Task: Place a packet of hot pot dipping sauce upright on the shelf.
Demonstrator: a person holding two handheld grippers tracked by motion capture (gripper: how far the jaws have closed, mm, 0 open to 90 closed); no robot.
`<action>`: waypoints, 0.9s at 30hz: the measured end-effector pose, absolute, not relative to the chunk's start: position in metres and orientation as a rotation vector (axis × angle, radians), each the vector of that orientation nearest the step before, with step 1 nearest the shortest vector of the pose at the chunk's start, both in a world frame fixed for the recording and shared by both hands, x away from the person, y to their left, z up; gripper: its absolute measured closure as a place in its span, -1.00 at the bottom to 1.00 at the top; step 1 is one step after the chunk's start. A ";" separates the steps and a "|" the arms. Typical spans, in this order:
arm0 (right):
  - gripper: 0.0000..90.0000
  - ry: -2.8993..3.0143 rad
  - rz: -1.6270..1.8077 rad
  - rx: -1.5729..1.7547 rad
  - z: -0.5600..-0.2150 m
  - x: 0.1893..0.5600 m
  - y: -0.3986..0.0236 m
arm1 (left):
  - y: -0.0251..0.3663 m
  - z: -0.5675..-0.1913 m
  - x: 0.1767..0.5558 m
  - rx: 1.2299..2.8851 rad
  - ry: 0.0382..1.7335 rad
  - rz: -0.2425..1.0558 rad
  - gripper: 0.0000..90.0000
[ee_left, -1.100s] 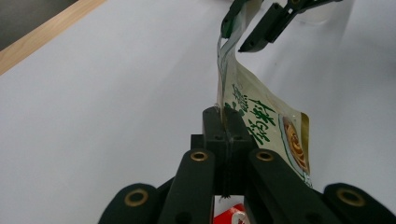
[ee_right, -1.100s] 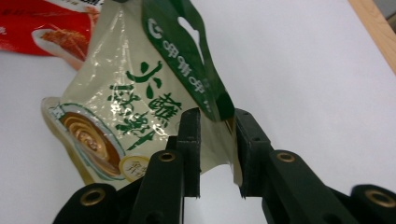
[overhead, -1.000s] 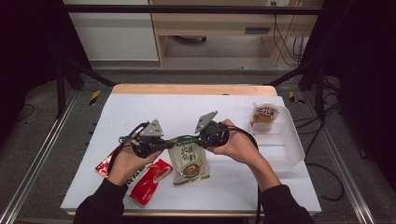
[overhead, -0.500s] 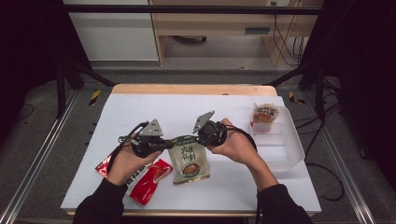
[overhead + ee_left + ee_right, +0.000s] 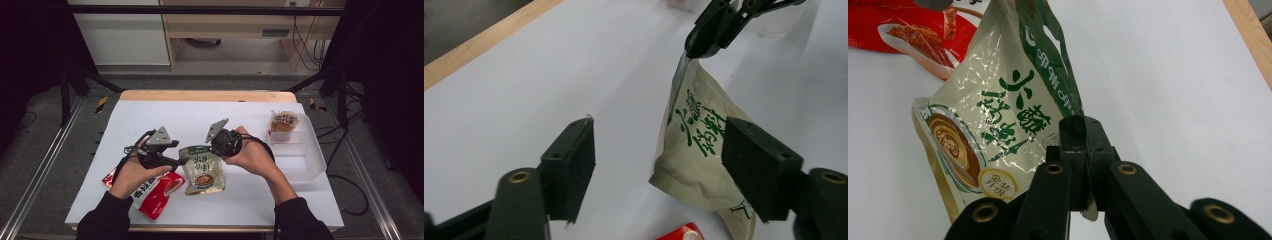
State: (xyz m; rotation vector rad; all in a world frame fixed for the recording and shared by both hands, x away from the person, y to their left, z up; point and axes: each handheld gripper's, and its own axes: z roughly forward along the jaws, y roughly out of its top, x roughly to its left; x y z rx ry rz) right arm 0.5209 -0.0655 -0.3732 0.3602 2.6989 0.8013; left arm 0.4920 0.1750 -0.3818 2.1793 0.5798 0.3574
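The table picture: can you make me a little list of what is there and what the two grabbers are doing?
Surface: white table
Beige pouch: green writing, its top edge pinched by the right gripper
Left gripper: open, fingers on either side of the pouch's near edge
Red packet: flat, under the left hand
Clear bin: at the right, holding a small snack pack

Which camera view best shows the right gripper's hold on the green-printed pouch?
The right gripper view: the right gripper pinches the green-printed pouch at its edge. The left gripper view shows that pinch farther off; the high view shows it small.

cream pouch (image 5: 998,130) | green Chinese print "小酥" | rest unclear
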 end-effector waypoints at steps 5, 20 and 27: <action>1.00 2.698 0.807 0.370 -0.371 0.520 -0.068 | 0.179 -0.381 0.491 2.165 0.599 0.364 -0.61; 1.00 2.684 0.829 0.395 -0.360 0.511 -0.081 | 0.214 -0.387 0.491 2.128 0.711 0.402 -0.79; 1.00 2.686 0.832 0.400 -0.358 0.508 -0.085 | 0.226 -0.384 0.490 2.097 0.712 0.403 -0.79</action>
